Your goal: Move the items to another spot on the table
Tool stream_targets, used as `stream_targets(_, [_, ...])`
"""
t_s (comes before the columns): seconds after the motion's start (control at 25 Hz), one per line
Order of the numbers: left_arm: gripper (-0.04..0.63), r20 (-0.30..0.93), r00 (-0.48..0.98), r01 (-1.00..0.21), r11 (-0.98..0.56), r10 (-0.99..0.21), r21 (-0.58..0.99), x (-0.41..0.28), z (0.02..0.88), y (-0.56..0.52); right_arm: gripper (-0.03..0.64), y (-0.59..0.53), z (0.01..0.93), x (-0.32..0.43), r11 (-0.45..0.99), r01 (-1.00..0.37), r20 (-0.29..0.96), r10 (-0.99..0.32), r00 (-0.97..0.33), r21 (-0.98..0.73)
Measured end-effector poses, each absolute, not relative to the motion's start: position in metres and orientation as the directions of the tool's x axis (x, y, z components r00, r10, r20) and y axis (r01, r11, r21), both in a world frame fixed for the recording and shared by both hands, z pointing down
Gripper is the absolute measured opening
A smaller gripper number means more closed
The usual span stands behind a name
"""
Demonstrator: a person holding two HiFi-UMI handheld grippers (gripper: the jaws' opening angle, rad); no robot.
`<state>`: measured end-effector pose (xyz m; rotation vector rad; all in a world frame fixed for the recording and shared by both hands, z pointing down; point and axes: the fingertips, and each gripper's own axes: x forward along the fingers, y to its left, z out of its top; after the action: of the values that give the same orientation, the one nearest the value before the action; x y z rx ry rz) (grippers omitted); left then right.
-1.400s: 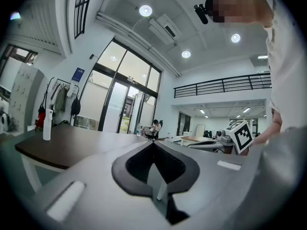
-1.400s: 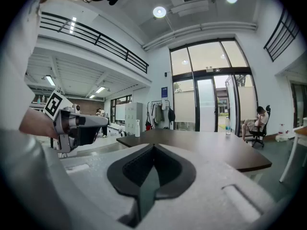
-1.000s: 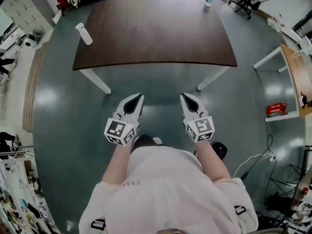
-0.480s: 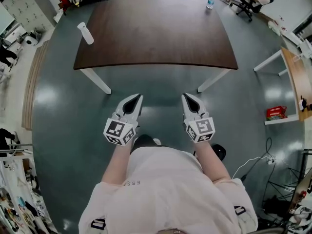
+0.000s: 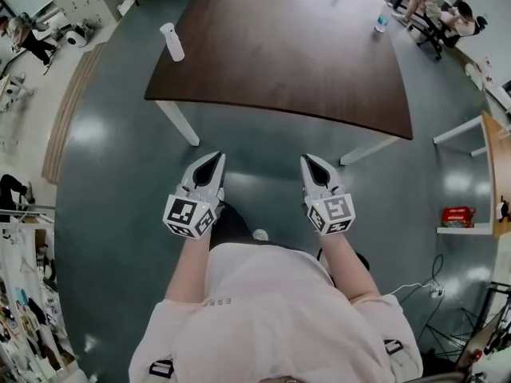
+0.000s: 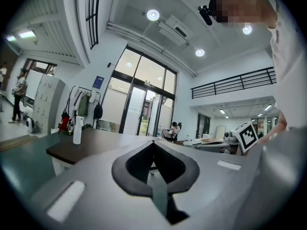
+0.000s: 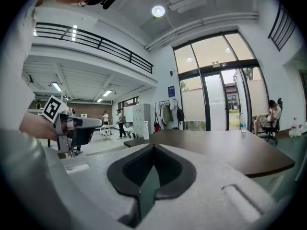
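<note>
The left gripper (image 5: 215,158) and right gripper (image 5: 308,160) are held closed and empty, short of the dark brown wooden table (image 5: 279,54). A white cylindrical bottle (image 5: 172,41), possibly a sprayer, is stood near its left edge.

A dark brown table (image 5: 279,54) on white legs stands ahead of the left claw (image 5: 219,155) and right claw (image 5: 305,158) on a glossy grey-green floor (image 5: 112,174). Beyond it, tall glass doors (image 7: 216,90) rise beside a railed mezzanine (image 6: 235,83), under round ceiling lights (image 6: 153,15).
</note>
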<state>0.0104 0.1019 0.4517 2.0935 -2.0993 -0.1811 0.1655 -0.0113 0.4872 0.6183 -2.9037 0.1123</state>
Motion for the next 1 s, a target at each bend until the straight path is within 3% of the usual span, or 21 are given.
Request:
stream_targets(0.48, [0.016, 0.036, -0.123, -0.968, 0.128, -0.992, 0.217, -0.146, 0.455, 0.104, -0.012, -0.036, 0.488, 0.006, 0.941, -0.337, 0.188, -0.324, -0.927, -0.043])
stream_targets(1.0, [0.016, 0.031, -0.055, -0.973, 0.06, -0.998, 0.222, -0.359, 0.441, 0.061, -0.012, -0.069, 0.473, -0.219, 0.935, -0.353, 0.188, -0.343, -0.92, -0.021])
